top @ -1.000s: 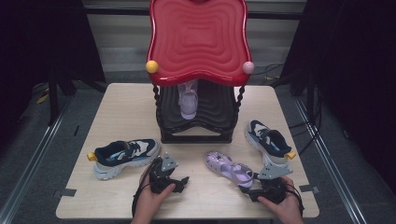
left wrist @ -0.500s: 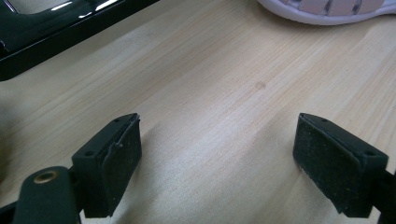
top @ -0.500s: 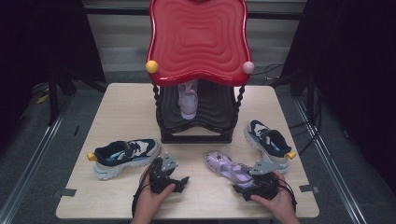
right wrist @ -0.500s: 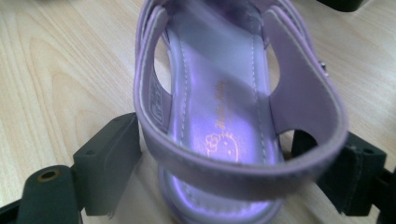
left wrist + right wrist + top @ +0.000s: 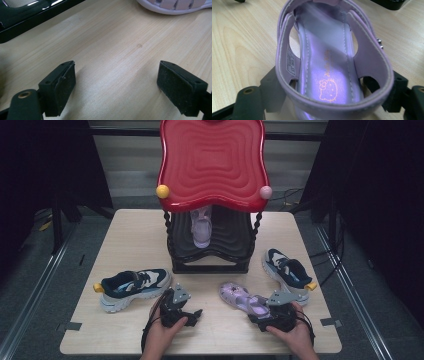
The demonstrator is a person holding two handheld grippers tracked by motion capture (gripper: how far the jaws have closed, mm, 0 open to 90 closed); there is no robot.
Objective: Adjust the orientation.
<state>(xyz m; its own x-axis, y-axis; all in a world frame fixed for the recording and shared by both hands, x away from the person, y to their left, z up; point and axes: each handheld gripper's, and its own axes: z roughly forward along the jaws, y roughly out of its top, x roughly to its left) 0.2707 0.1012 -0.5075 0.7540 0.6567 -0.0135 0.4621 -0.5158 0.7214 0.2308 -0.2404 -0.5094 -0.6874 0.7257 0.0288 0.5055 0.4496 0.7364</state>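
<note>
Right gripper [image 5: 260, 312] nudged in since a second ago, jaws just closing, black pads flanking heel of glossy lilac sandal [image 5: 329, 62] on pale wood table [image 5: 130, 240], left gripper [image 5: 116, 86] wide open, empty, red-topped rack [image 5: 210, 195] behind

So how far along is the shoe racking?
Done: one lilac strappy sandal sits on the black rack shelf. In hand: the right tongs have just been closing around the heel of the second lilac sandal on the table; a firm grip isn't clear. Left: likely shelving it, then the left navy-and-white sneaker and the right navy-and-white sneaker. The left tongs are open and empty.
</note>
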